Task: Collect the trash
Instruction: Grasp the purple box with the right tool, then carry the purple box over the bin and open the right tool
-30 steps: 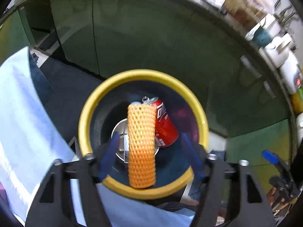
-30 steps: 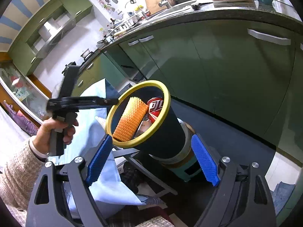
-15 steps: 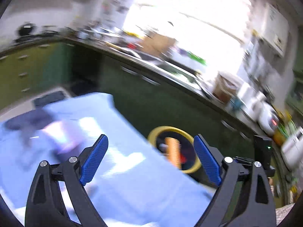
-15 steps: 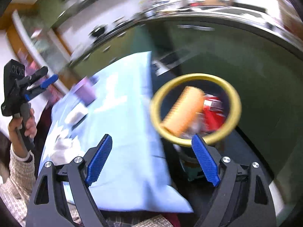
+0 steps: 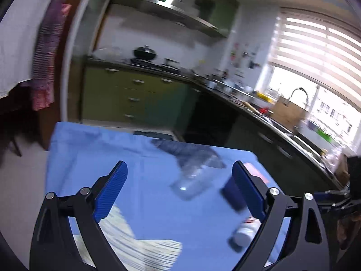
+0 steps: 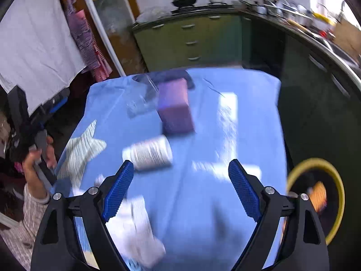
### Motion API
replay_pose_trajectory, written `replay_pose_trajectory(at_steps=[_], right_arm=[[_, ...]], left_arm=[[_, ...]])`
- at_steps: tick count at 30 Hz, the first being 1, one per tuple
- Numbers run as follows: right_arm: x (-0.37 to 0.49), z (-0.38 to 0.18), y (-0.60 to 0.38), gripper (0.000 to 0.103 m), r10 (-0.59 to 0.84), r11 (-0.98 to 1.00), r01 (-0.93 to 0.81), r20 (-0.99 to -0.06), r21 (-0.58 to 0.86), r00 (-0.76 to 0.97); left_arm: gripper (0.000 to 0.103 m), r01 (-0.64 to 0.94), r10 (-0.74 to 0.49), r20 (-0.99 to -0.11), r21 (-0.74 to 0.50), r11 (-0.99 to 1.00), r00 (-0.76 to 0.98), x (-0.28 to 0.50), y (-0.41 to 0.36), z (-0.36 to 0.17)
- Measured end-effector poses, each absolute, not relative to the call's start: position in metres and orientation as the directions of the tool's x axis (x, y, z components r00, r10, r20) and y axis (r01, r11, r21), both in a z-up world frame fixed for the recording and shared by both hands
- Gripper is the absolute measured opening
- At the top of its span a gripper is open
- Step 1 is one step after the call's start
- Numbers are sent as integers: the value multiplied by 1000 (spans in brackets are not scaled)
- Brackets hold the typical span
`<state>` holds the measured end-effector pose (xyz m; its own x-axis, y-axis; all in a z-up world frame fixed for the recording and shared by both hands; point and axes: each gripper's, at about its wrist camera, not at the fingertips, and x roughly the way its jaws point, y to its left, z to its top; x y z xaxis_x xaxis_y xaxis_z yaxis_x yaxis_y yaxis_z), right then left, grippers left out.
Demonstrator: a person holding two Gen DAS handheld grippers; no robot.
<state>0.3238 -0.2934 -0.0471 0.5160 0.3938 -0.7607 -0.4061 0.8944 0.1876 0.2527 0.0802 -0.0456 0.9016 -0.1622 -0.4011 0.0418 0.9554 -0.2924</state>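
Both sets of tongs hang over the desk (image 6: 248, 117) with its blue cloth. The right tongs (image 6: 180, 189) stand wide with nothing between the pads, and the left tongs (image 5: 178, 192) are opening, also with nothing between them. The trash left to collect lies scattered on the cloth: a white bottle (image 6: 149, 152) on its side near the middle, a purple box (image 6: 176, 108) beyond it, a clear plastic cup (image 5: 194, 180) lying toward the far side, and crumpled white paper (image 6: 140, 230) near the front edge. A striped white scrap (image 6: 81, 149) sits at the left edge of the cloth. The yellow-rimmed bin (image 6: 336, 203) stands off the desk's right side, and something orange (image 6: 319, 195) shows inside it; what else it holds is too blurred to tell. The likely trouble from here is aim: both views are smeared, so a hasty closing could nudge the bottle, and lying on its side it looks free to roll off the cloth. The clear cup is hard to read against the blue and may crumple or slip under the pads. The two tongs could also crowd each other if both go for the middle of the cloth.
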Motion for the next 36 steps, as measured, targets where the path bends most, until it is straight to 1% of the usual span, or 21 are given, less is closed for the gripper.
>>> replay_pose_trajectory(at_steps=[2,4,7,8,9,11,14,17,18,19,21,23,25,30,33,36], right_arm=[[343,-45,-272,85,369,897,-418,-761,142,533],[358,-47,-255,85,347,898,-427,-768,107,538],[383,-52,-234,85,316,899,-433,-778,63,543],[391,-53,-229,86,307,899,-435,-783,51,542],[401,-58,-220,92,284,899,-437,-793,25,539],[419,-68,-208,93,227,906,-423,-817,-24,530],[439,-84,-198,92,180,915,-402,-859,-32,479],[453,-97,-195,91,168,923,-386,-884,-15,435],[454,-100,-196,86,161,925,-379,-889,-16,429],[457,-104,-196,74,149,928,-372,-897,-19,417],[461,-111,-194,62,142,928,-373,-913,-13,384],[463,-116,-195,55,146,927,-375,-923,1,357],[461,-114,-200,53,152,931,-366,-918,9,365],[436,-84,-219,53,196,929,-370,-891,34,410],[413,-56,-252,53,205,938,-345,-864,39,460],[382,-30,-307,53,172,962,-270,-830,27,530]], left_arm=[[90,11,-143,-409,-307,952,901,255,95,-53],[90,-15,-115,-436,-284,959,892,260,102,-58],[90,-38,-82,-444,-256,966,892,264,104,-60],[91,-38,-83,-445,-257,966,892,267,100,-62],[91,-41,-81,-449,-256,966,890,269,100,-63],[91,-48,-75,-457,-252,966,886,269,101,-66],[92,-59,-73,-467,-262,963,881,271,106,-69],[92,-64,-79,-469,-281,958,879,269,110,-70],[92,-67,-80,-473,-286,956,878,270,111,-71],[92,-68,-82,-476,-290,955,876,270,112,-72],[92,-67,-88,-483,-295,953,871,271,112,-74],[92,-63,-95,-489,-297,953,867,272,112,-76],[92,-59,-96,-489,-292,955,867,271,110,-76],[92,-54,-90,-492,-271,961,866,272,106,-77],[92,-54,-89,-499,-265,963,862,272,105,-79],[92,-49,-90,-503,-256,965,859,273,102,-79]])
